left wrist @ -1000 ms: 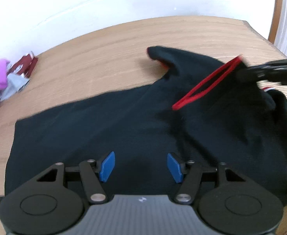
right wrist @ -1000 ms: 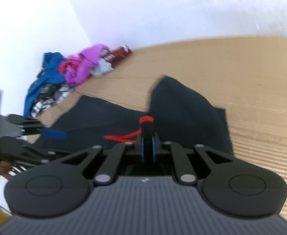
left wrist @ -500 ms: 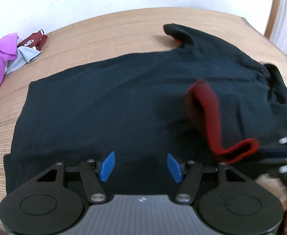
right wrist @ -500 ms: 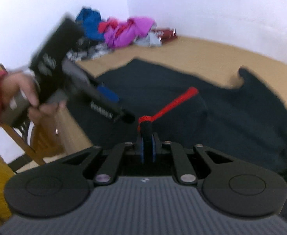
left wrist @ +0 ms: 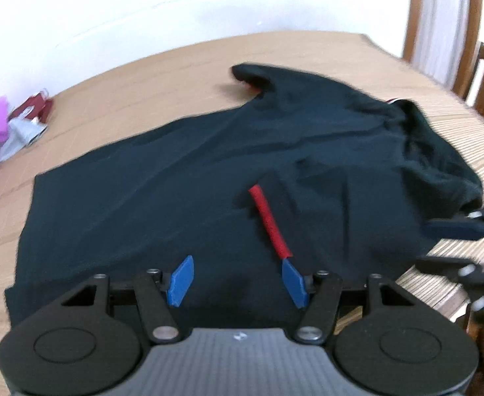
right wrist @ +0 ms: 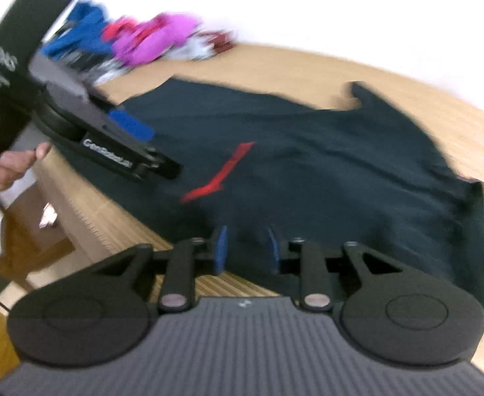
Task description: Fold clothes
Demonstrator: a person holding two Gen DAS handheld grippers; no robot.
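A: Where's the black shirt [left wrist: 209, 171]?
B: Spread on the wooden table [left wrist: 149, 79], red cuff [left wrist: 270, 222] folded onto it.
A: Grippers?
B: Left gripper [left wrist: 238, 280] gapes wide, empty. Right gripper [right wrist: 247, 250], jaws just opening, holds nothing.

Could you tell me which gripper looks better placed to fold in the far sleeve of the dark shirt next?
Probably the right gripper: its jaws, just opened, hold nothing over the dark shirt at the sleeve end. The left gripper hangs nearer the hem.
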